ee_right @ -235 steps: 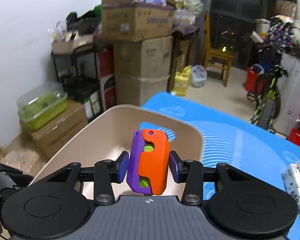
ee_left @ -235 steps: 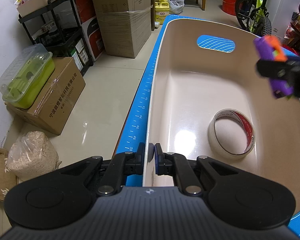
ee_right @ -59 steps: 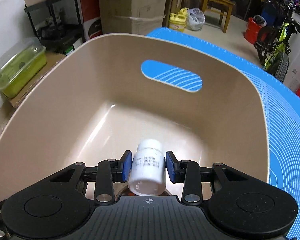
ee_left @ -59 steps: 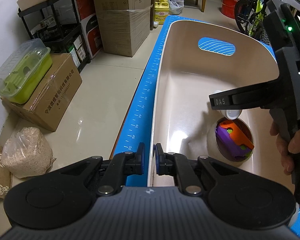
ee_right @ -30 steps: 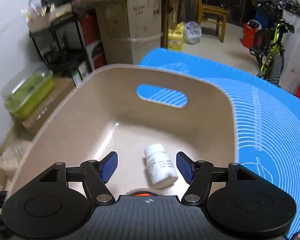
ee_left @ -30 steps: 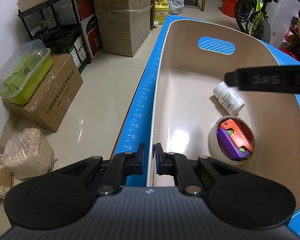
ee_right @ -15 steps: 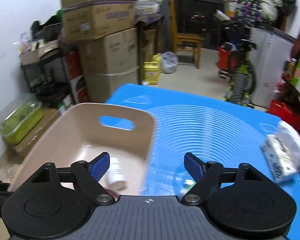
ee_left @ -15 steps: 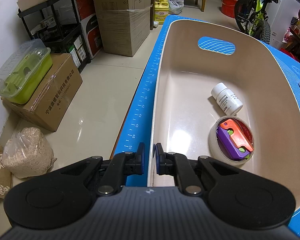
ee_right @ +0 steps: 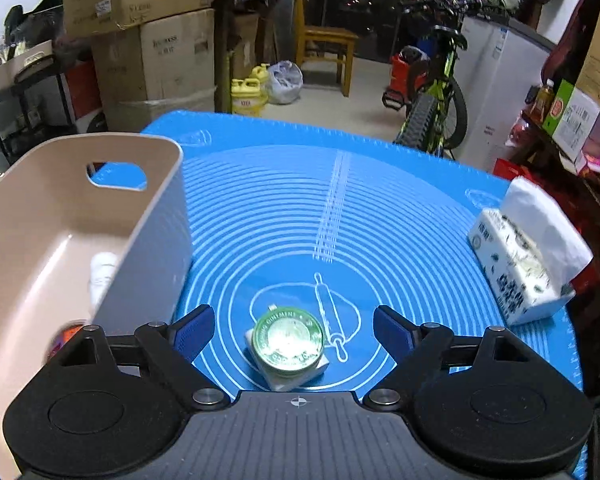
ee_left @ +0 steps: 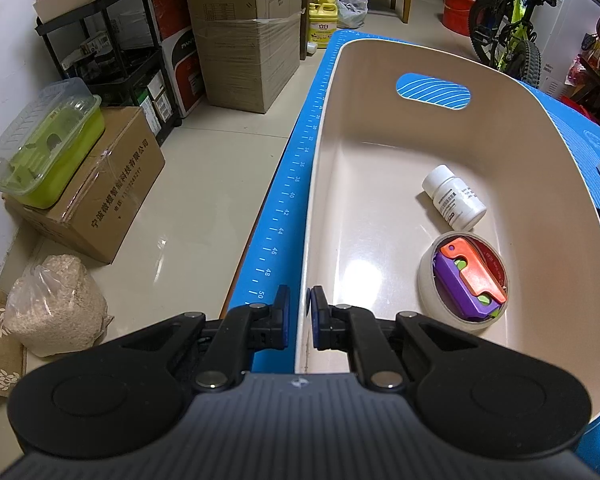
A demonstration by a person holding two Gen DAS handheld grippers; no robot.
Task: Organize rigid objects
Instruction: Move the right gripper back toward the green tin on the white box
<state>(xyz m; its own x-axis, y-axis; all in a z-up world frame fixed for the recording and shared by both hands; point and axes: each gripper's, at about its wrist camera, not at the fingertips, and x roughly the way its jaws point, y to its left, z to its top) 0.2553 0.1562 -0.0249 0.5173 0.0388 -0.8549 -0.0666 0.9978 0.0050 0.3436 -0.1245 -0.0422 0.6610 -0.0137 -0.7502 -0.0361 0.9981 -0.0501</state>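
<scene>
My left gripper [ee_left: 300,316] is shut on the near rim of the beige bin [ee_left: 364,208], whose wall runs between the blue pads. In the bin lie a white pill bottle [ee_left: 454,198] and a tape roll [ee_left: 428,280] with a purple-and-orange toy [ee_left: 472,276] resting inside it. My right gripper [ee_right: 294,330] stands wide open over the blue mat [ee_right: 340,216], to the right of the bin [ee_right: 152,216]. A round green tin [ee_right: 288,340] sits on a small white piece on the mat, between the open fingers and untouched.
A tissue pack [ee_right: 520,264] lies at the mat's right edge. Beyond the table stand cardboard boxes [ee_left: 244,40], a black shelf rack [ee_left: 116,60], a wooden chair [ee_right: 326,46] and a bicycle [ee_right: 432,96]. On the floor to the left, a green lidded box [ee_left: 48,144] sits on a carton.
My right gripper has swung right, away from above the bin to over the mat, and its jaws have spread wider. The green tin has come into view. The left gripper has not moved.
</scene>
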